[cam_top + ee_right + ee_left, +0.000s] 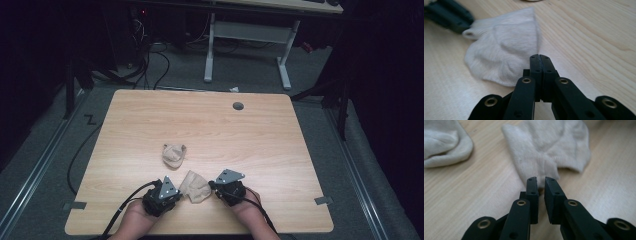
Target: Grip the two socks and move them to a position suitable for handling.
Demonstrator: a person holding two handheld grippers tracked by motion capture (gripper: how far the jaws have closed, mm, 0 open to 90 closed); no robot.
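Hands low, left gripper [540, 180] pinching sock [549, 147], right gripper [540, 57] closed beside it.

- Near sock [196, 186]: beige, short ankle type, crumpled into a loose wedge. Lies flat on the wooden tabletop [260, 135] near its front edge, directly between the two grippers.
- Left gripper view: its ribbed cuff [549, 165] points toward the left gripper [541, 179], whose fingers sit almost closed with a fold of cuff fabric in the narrow gap.
- Right gripper view: sock [504, 50] shows fine knit and soft folds; opposite edge lies just left of the right gripper [540, 56]. Contact cannot be told.
- Far sock [174, 154]: same beige, bunched into a rounded lump, lying apart from the first, nearer mid-tabletop. Also at upper left in the left gripper view [444, 145].
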